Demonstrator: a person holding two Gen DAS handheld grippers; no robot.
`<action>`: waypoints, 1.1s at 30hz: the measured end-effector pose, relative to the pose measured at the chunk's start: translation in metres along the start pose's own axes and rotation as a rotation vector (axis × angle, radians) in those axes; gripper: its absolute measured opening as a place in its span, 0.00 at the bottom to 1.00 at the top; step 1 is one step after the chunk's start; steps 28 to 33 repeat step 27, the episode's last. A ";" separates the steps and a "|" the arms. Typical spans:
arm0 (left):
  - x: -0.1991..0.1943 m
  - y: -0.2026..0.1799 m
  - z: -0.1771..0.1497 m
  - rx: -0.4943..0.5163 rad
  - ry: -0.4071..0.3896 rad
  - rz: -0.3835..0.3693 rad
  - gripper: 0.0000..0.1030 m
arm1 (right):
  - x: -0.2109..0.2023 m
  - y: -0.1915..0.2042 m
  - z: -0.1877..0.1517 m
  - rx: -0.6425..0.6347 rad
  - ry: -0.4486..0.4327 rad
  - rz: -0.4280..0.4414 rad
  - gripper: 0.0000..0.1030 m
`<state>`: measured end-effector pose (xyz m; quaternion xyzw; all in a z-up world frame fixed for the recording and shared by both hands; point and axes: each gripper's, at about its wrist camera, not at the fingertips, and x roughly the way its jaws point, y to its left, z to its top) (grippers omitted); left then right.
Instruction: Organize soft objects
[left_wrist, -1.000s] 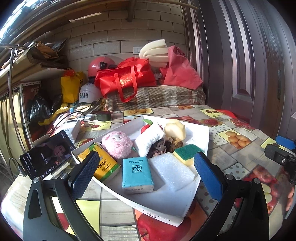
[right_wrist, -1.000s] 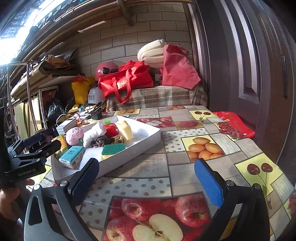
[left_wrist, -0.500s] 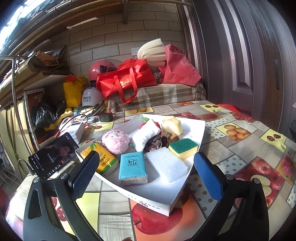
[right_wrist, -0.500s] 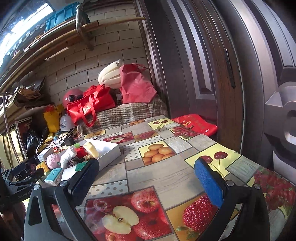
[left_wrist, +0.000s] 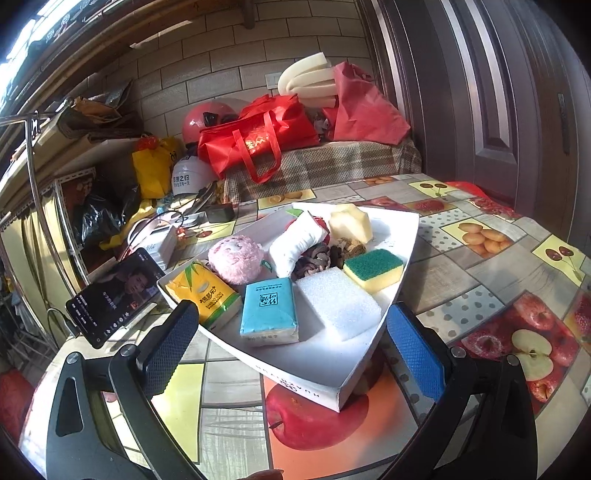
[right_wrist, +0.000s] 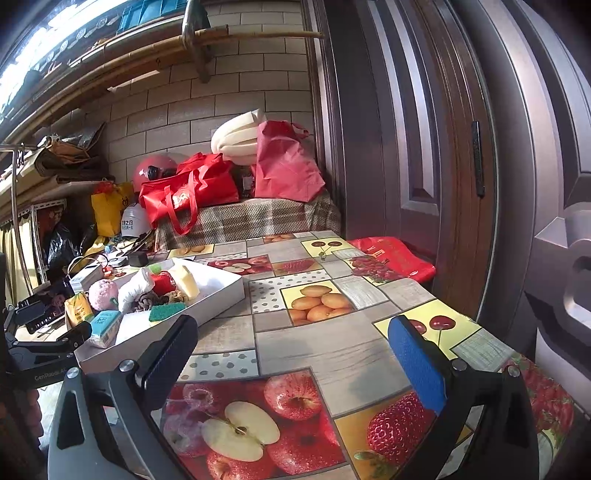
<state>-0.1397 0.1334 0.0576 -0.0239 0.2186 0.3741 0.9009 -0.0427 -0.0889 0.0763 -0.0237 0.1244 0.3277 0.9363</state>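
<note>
Left wrist view: the white tray (left_wrist: 369, 363) lies just ahead of the left gripper (left_wrist: 295, 345), whose jaws stand wide apart with nothing in them, the tray's near corner between them. Nearest the jaws lie a white foam block (left_wrist: 338, 302) and a blue tissue pack (left_wrist: 267, 310), with a yellow tissue pack (left_wrist: 207, 295) toward the black pad. Farther in are a green and yellow sponge (left_wrist: 373, 267), a pink plush ball (left_wrist: 234, 258), a rolled white cloth (left_wrist: 295, 242) and a pale foam wedge (left_wrist: 351, 223).

All of it looks light and squashy. I'd judge the foam block and sponge will give under the pads, so a grip across the short sides, mid-height, should hold. The tissue packs have slick wrappers and may slide; take them across the narrow width. The plush ball could roll away.

A brown knotted thing (left_wrist: 314, 258) and something red behind the cloth are half buried; I cannot tell what they are.

The right gripper (right_wrist: 299, 354) is released too, over bare fruit-print table (right_wrist: 332, 354), the tray well off past its black pad. A phone (left_wrist: 114, 295) stands beside the tray.
</note>
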 end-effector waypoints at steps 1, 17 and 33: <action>0.000 0.000 0.000 0.001 0.001 0.000 1.00 | 0.000 -0.002 0.000 0.009 0.002 -0.004 1.00; 0.009 0.004 -0.001 -0.029 0.059 -0.020 1.00 | 0.007 -0.015 0.001 0.082 0.039 -0.006 1.00; 0.008 0.004 -0.002 -0.029 0.051 -0.035 1.00 | 0.007 -0.015 0.001 0.081 0.039 -0.007 1.00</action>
